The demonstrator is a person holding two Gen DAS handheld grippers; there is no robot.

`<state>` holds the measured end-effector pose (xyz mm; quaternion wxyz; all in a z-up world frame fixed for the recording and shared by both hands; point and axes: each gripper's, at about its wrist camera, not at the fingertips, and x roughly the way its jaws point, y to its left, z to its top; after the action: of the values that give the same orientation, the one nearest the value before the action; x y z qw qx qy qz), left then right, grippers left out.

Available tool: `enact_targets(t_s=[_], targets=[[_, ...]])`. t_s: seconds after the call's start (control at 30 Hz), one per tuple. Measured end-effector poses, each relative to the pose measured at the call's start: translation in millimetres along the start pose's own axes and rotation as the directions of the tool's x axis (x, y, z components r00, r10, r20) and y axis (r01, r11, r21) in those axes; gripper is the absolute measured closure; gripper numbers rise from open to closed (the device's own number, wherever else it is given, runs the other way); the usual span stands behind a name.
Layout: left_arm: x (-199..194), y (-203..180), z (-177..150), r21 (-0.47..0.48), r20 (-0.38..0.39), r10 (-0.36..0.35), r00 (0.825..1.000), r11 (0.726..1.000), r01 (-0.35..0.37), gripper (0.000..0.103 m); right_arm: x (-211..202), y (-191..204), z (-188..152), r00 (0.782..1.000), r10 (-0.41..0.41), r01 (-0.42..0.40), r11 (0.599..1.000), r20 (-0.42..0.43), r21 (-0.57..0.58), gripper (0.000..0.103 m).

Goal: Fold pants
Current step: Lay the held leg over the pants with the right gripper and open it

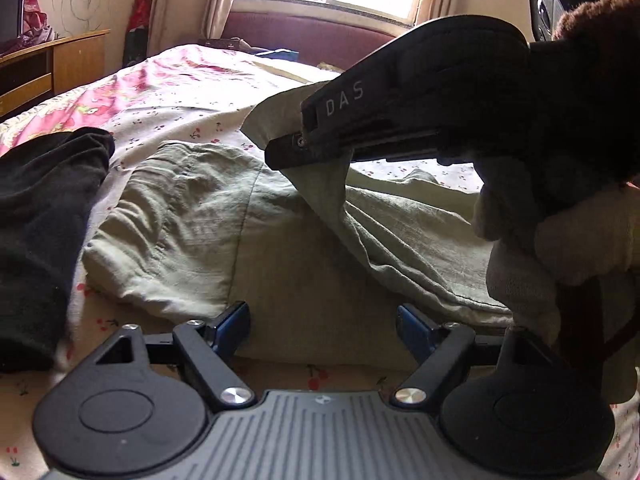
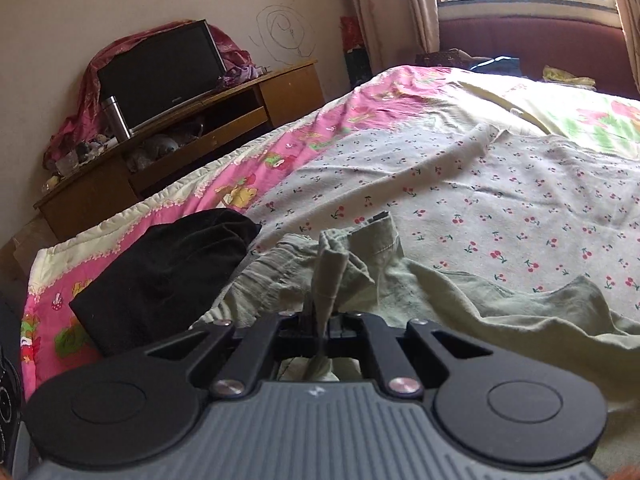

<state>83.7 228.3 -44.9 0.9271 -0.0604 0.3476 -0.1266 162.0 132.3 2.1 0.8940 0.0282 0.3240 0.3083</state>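
Pale green pants [image 1: 192,220] lie crumpled on the bed, their near edge just in front of my left gripper [image 1: 324,322]. Its blue-padded fingers [image 1: 236,320] stand wide apart above the cloth with nothing between them. My right gripper [image 1: 282,154] reaches in from the right, held by a gloved hand [image 1: 560,232], and is shut on a raised fold of the pants. In the right wrist view that gripper [image 2: 323,322] pinches a strip of the pants [image 2: 400,280], which stands up out of the jaws. The rest of the cloth spreads to the right.
A black garment [image 1: 44,232] [image 2: 160,276] lies on the bedspread [image 2: 500,208] left of the pants. A wooden TV stand [image 2: 224,120] with a screen stands beyond the bed's left edge. A window and a dark red headboard [image 1: 312,36] are at the far end.
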Motion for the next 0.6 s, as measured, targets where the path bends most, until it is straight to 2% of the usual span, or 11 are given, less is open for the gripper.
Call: enact_targets(t_s=[0.1,0.2,0.3,0.43,0.6], targets=[[-6.0,11.5,-10.3,-0.022,-0.015,0.036,0.999,0.999,-0.036,0.011,17.3,24.0,-5.1,0.999,0.028,-0.031,0.995,-0.031,-0.091,0.099],[-9.9,20.6,-17.8,-0.051,-0.019,0.047,0.999,0.998,-0.048,0.011,29.0,42.9,-9.5,0.999,0.019,-0.026,0.982,-0.035,-0.185,0.099],[-13.8,23.9,-20.1,-0.053,-0.013,0.048,0.999,0.997,-0.048,0.011,43.1,54.1,-12.7,0.996,0.023,-0.043,0.970,-0.085,-0.238,0.097],[-18.5,24.9,-22.5,-0.026,-0.010,0.041,0.999,0.999,-0.041,0.011,47.5,57.6,-16.1,0.990,0.039,-0.071,0.967,-0.134,-0.243,0.089],[-32.6,28.1,-22.5,-0.037,0.023,0.033,0.999,0.999,-0.032,0.011,20.6,45.8,-9.1,0.988,0.117,-0.134,0.973,-0.100,-0.189,0.079]])
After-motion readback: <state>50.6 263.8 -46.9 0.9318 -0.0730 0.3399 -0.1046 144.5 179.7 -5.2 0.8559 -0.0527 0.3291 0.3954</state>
